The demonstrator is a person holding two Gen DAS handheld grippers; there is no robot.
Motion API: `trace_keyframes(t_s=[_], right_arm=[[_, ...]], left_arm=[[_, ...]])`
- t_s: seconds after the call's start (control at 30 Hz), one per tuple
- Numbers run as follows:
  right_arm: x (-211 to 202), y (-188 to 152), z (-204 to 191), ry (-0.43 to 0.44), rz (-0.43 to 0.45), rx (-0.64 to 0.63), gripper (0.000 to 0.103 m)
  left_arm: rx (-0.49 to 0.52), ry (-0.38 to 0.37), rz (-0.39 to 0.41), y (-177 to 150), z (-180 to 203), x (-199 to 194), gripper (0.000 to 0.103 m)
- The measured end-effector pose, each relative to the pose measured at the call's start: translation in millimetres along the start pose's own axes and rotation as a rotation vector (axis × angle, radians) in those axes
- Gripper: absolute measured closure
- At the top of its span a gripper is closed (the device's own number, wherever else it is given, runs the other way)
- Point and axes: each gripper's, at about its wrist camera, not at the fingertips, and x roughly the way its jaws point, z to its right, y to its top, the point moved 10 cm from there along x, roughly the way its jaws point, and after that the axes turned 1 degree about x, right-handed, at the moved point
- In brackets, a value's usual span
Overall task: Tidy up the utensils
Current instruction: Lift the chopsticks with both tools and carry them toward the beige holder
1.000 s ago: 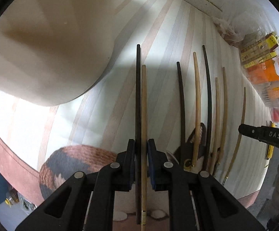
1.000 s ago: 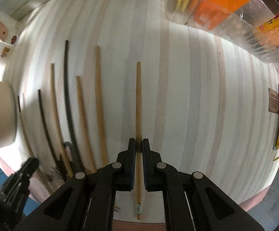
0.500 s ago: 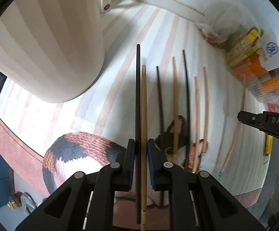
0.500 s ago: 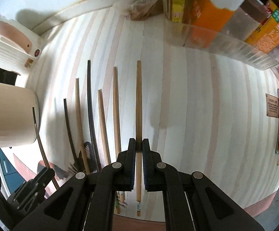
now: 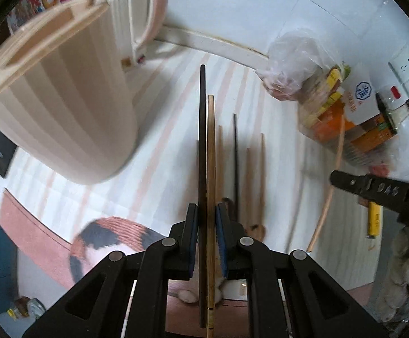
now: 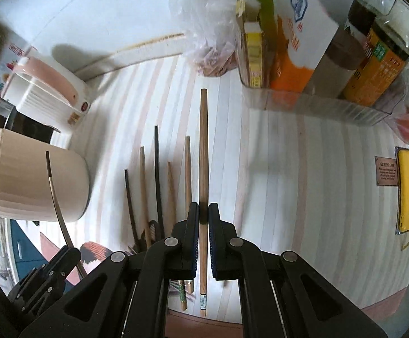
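Left fingers clenched on two chopsticks, right fingers on one chopstick, beige holder left, open striped table right.

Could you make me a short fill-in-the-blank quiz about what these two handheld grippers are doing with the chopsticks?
1. The left gripper holds ____ chopsticks, one black and one tan.
2. The right gripper holds ____ tan chopstick.
3. On the striped table, ____ loose chopsticks lie side by side.
4. The tall ribbed holder is ____ in colour.

Missing words: two; one; five; cream
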Motion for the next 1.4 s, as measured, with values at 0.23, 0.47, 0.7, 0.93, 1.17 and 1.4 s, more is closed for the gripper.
trace_keyframes(t_s=[0.23,0.47,0.7,0.93,1.17,1.4], right_arm=[[59.7,-22.9,23.2,-0.095,-0.140,-0.041,0.097],[75.2,-28.2,30.1,-0.099,-0.156,-0.045,0.096],[78.5,-26.0,26.2,-0.083,-0.152,-0.042,0.096],[82.4,-28.1,26.0,-0.093,-0.152,-0.040,0.096],[81.3,-31.6,26.5,-0.088,-0.148,-0.033,0.096],[65.5,-24.0,19.4,-0.062,-0.093,-0.026,0.096]], left_arm=[[-0.005,-0.041,-0.197,-27.8,-11.1,81.0,0.091],[-0.117,-0.063,-0.254,-35.2,-36.6,103.7,0.091],[-0.063,-0.021,-0.229,-25.1,-23.8,113.6,0.090],[0.039,0.093,-0.187,-17.6,-18.0,118.8,0.100],[-0.032,0.154,-0.180,-43.2,-53.6,98.8,0.100],[-0.008,0.171,-0.058,-40.2,-52.8,49.9,0.100]])
